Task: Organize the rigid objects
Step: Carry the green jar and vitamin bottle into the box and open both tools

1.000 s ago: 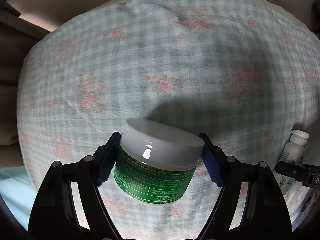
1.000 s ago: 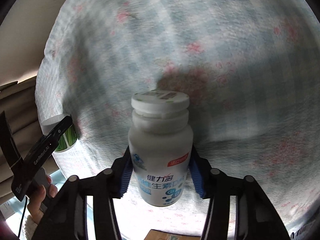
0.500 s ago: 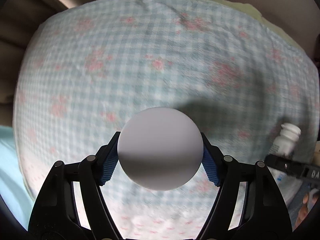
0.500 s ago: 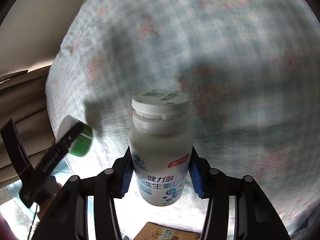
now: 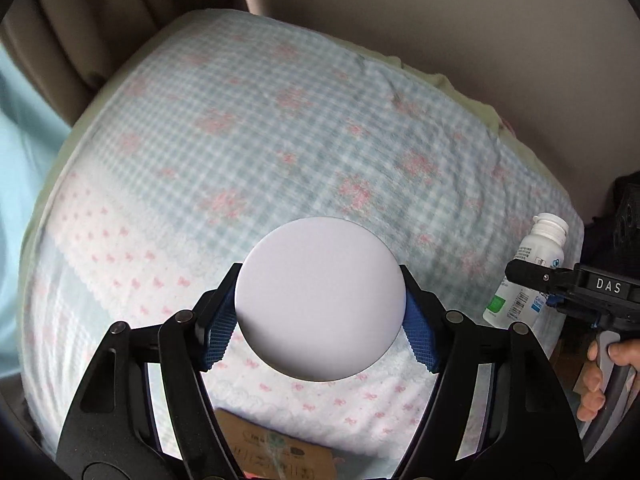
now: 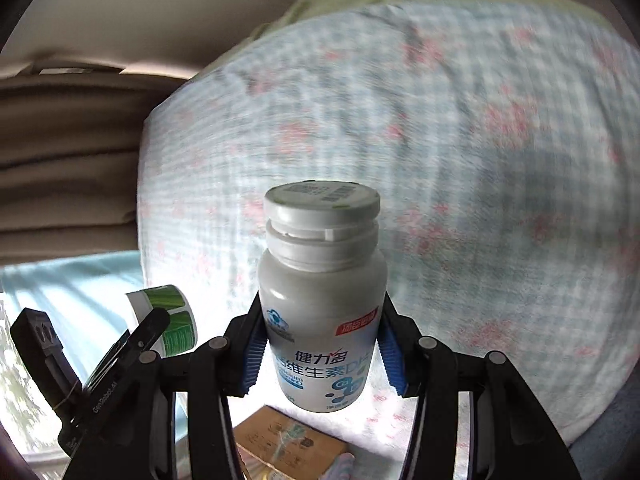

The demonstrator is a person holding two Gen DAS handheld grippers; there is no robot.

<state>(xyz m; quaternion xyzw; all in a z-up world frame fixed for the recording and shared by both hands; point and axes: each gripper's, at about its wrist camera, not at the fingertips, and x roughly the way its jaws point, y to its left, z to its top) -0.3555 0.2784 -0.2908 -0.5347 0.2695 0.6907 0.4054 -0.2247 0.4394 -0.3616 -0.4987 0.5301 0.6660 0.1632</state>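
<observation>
The green jar is gripped across its white lid by the left gripper, the blue pads pressed to both sides, and it is carried above the bed with its checked, flowered cover. From that wrist only the round lid is seen; the green body shows in the right view. The white supplement bottle is clamped at its waist by the right gripper, fingers drawn narrow around it, cap up and upright in the grip, also clear of the bed. A brown cardboard box is seen below both loads, at the near edge of the bed.

Risk is judged to lie in the jar's hold: a smooth, rounded lid is being pinched, so a twist or jolt could let the heavier body swing or slip out. If either item is set on the soft, rumpled cover, it could tip over. With both hands close together, a knock between the tools is also possible.
</observation>
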